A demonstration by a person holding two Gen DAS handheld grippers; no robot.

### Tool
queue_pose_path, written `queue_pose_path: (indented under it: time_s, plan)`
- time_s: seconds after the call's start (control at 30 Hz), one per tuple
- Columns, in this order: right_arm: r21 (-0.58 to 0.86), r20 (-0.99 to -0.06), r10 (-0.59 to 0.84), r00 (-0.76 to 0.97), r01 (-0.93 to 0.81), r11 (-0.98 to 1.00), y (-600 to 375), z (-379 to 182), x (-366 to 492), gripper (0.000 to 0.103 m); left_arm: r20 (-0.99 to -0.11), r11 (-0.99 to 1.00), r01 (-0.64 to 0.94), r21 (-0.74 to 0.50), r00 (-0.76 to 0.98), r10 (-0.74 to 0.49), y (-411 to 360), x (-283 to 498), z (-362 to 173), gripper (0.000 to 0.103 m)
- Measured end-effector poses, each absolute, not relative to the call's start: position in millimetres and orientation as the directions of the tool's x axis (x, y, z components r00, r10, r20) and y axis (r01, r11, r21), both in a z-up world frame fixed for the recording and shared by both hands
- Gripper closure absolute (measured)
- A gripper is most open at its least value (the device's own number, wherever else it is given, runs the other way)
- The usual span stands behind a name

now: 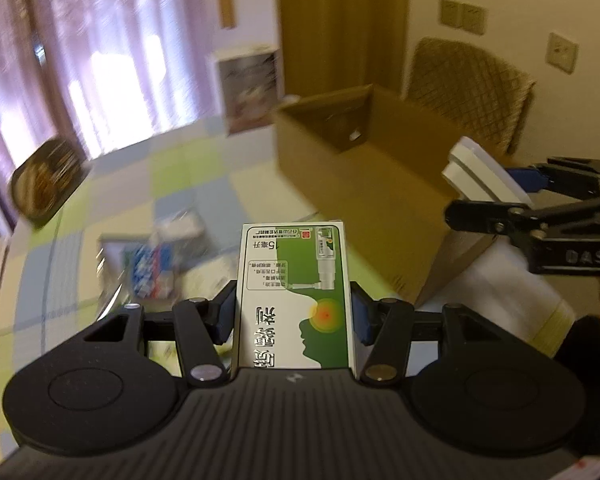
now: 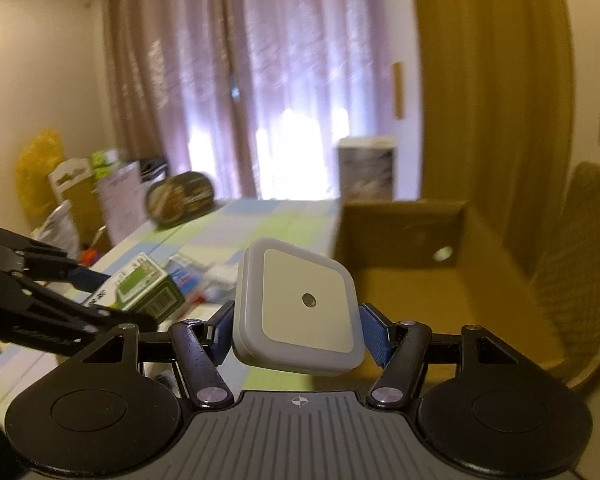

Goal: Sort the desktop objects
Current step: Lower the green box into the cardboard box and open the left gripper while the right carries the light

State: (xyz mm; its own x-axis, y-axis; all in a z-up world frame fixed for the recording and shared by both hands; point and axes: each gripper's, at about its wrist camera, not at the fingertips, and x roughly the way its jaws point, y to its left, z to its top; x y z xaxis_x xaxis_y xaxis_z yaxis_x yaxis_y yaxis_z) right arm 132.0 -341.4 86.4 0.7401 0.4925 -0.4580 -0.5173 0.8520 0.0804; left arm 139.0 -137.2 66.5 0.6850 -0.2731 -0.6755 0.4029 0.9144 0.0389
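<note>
The left tool (image 1: 294, 314) grips a green-and-white carton (image 1: 296, 296); the right tool (image 2: 296, 330) grips a white square night light (image 2: 298, 308). Both hover near the cardboard box (image 2: 440, 280). Items on the counter (image 1: 188, 168) are blurred.

Home dining room; curtains (image 2: 252, 80), quilted chair (image 1: 468, 88)
</note>
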Motion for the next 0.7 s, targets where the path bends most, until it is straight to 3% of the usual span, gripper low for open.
queue_pose_path:
  time_s: [0.27,0.7]
  plan:
    - [0.015,-0.482,0.369,0.794,-0.414,0.910,-390,90,191,0.041,-0.648,0.872,0.487,-0.059,0.645,-0.404,-206,197,80,0.053]
    - [-0.023,-0.576,0.335,0.746,-0.424,0.905,-411,46,238,0.041,-0.680,0.832,0.533,-0.156,0.553,-0.482,-277,265,60,0.053]
